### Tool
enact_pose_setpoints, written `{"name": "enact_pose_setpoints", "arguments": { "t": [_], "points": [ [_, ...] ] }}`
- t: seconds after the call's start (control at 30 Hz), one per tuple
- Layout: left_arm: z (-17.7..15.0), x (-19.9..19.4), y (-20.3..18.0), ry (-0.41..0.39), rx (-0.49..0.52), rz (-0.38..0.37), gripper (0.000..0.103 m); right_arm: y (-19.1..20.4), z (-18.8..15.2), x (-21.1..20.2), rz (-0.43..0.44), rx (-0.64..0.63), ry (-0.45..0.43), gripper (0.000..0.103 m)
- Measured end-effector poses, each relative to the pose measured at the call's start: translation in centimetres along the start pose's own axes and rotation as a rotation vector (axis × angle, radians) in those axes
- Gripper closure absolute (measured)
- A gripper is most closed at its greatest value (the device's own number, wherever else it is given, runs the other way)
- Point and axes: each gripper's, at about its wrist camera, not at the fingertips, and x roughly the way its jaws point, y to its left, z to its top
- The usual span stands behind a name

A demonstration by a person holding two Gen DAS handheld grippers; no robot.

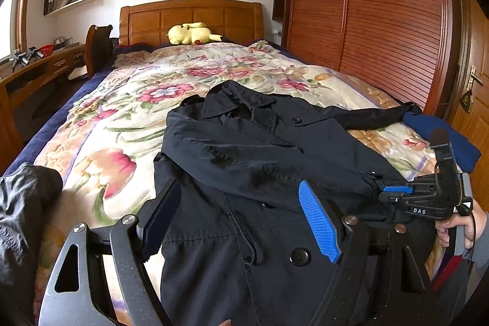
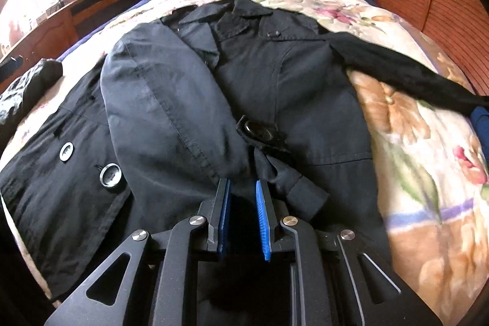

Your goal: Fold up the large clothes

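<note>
Coat position: the dark navy coat (image 2: 244,75) is lying front-up on the floral bedspread (image 2: 406,142), toward the foot of the bed.
Coat axis: its long axis is running along the bed, with the collar (image 1: 241,101) pointing at the wooden headboard (image 1: 191,17) and the hem coming toward the cameras.
Coat look: it is showing a matte, lightly creased fabric with large round buttons (image 2: 110,175) down the front.
Sleeves: one sleeve (image 2: 171,106) is lying folded diagonally across the chest, its cuff end sitting by the right gripper; the other sleeve (image 2: 409,72) is stretching straight out sideways toward the wardrobe (image 1: 366,8).
Left gripper (image 1: 241,219): it is hovering over the coat's lower front with its blue-padded fingers spread wide, holding nothing.
Right gripper (image 2: 242,203): its pads are standing narrowly apart at the folded sleeve's cuff; whether fabric is pinched between them I cannot tell.
Surroundings: a yellow plush toy (image 1: 191,34) is resting by the headboard, and a blue garment (image 1: 440,136) is lying at the bed's edge just beyond the outstretched sleeve.
</note>
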Motion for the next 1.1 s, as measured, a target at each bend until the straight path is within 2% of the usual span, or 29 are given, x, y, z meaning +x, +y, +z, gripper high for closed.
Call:
{"name": "enact_pose_setpoints", "arguments": {
  "t": [0.13, 0.23, 0.27, 0.4, 0.63, 0.9, 1.1],
  "points": [
    [0.0, 0.1, -0.3, 0.002, 0.012, -0.024, 0.023, -0.3, 0.5, -2.2, -0.036, -0.014, -0.051, 0.086],
    [0.1, -0.1, -0.7, -0.005, 0.017, -0.045, 0.022, -0.8, 0.9, -2.5, -0.050, -0.008, -0.052, 0.084],
    [0.1, -0.2, -0.9, -0.011, 0.022, -0.049, 0.019, -1.1, 1.0, -2.3, -0.056, -0.004, -0.047, 0.083],
    [-0.1, -0.5, -1.4, -0.025, 0.043, -0.060, 0.019, -1.5, 0.9, -0.9, -0.072, -0.016, -0.022, 0.083],
    [-0.6, 0.2, -2.1, 0.004, 0.053, -0.079, 0.019, -1.9, 0.6, 2.3, -0.060, -0.038, 0.025, 0.080],
    [-1.3, 3.0, -3.2, 0.045, 0.063, -0.095, 0.019, -4.0, 0.7, 2.7, 0.012, 0.039, 0.033, 0.060],
    [0.3, 5.3, -4.4, 0.056, 0.087, -0.104, 0.019, -5.1, 1.0, 0.7, 0.019, 0.047, -0.018, 0.058]
  ]
}}
